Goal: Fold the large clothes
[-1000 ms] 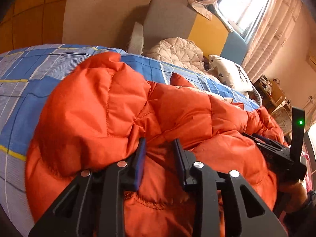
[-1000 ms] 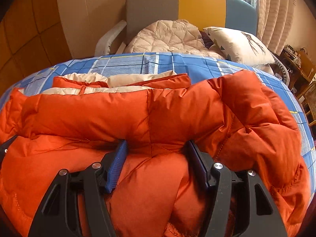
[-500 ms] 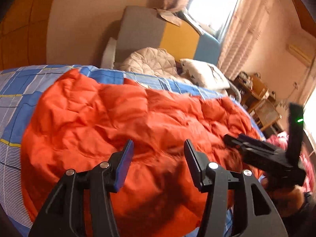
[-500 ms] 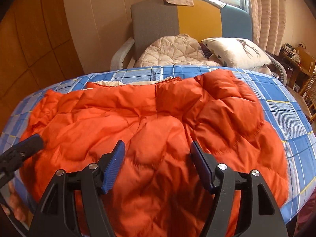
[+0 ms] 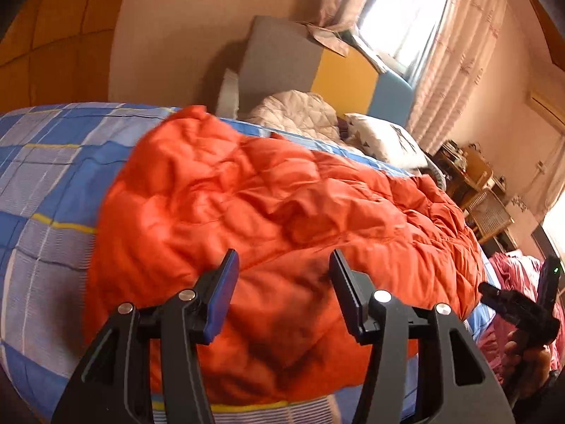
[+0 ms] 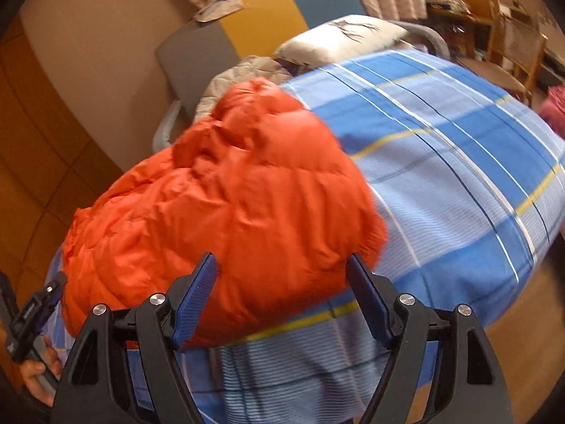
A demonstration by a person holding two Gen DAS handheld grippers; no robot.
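Observation:
An orange quilted down jacket (image 5: pixel 268 219) lies folded over on a bed with a blue checked sheet (image 5: pixel 46 183). It also shows in the right wrist view (image 6: pixel 226 205), at the bed's near left part. My left gripper (image 5: pixel 284 275) is open and empty, held just above the jacket's near edge. My right gripper (image 6: pixel 282 275) is open and empty, above the jacket's near right corner. The right gripper also shows in the left wrist view (image 5: pixel 519 304) at the right edge, and the left gripper shows in the right wrist view (image 6: pixel 35 304) at the lower left.
A grey, yellow and blue armchair (image 5: pixel 317 70) with a beige quilted garment (image 5: pixel 296 113) and a white pillow (image 5: pixel 385 137) stands behind the bed. Wooden furniture (image 5: pixel 473 176) and a pink cloth (image 5: pixel 519 268) are at the right. The bare sheet (image 6: pixel 459 162) stretches right of the jacket.
Both grippers let go of the jacket, opened wide and pulled back from it. The jacket now lies flatter on the bed. The right wrist view has swung to the right.

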